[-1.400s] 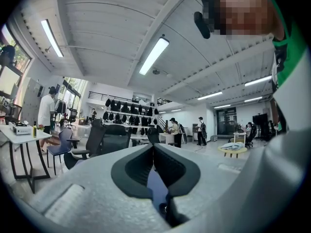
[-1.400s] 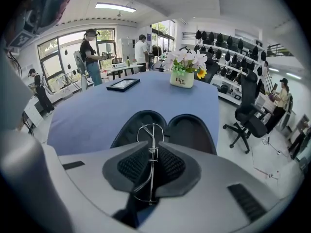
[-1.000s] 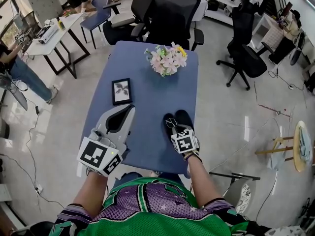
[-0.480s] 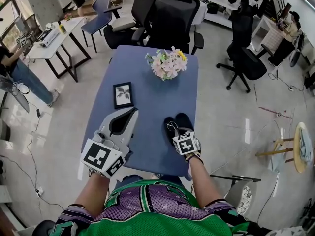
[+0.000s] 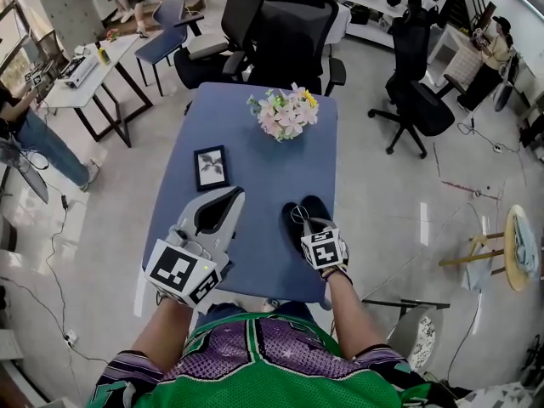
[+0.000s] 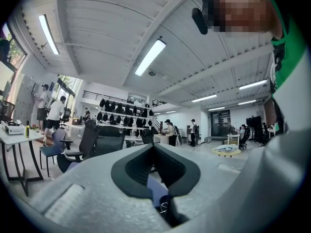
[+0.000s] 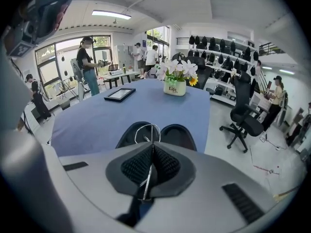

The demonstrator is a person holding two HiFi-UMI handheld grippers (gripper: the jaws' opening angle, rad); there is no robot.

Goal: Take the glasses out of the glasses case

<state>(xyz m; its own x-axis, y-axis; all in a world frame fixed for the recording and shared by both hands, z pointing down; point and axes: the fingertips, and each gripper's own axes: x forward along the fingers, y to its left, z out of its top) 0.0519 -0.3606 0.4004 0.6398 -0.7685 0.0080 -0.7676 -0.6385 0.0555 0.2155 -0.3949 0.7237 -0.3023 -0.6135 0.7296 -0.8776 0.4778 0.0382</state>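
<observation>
**Finding.** The glasses case (image 5: 314,204) lies open near the front edge of the blue table (image 5: 255,151), its two dark halves side by side. The right gripper (image 5: 306,221) is at the case. Its jaws are pressed together on a thin wire part of the glasses (image 7: 148,125), and one wire rim shows just beyond the jaw tips, above the case halves. Whether the glasses are already clear of the case cannot be told.

**Left gripper.** The left gripper (image 5: 231,195) hangs over the table to the left of the case, apart from it. Its jaws are together with nothing between them.

**Assessment.** The step in hand appears to be the lift-out. The hold is on a slender wire, so it could twist or slip.

**Recommendation.**
- Raise the glasses straight and slowly, with the grip kept even.
- Steady the case with the left gripper if it rises too.
- Set the glasses on bare table, away from the picture frame (image 5: 210,167) and the flowers (image 5: 285,109).
</observation>
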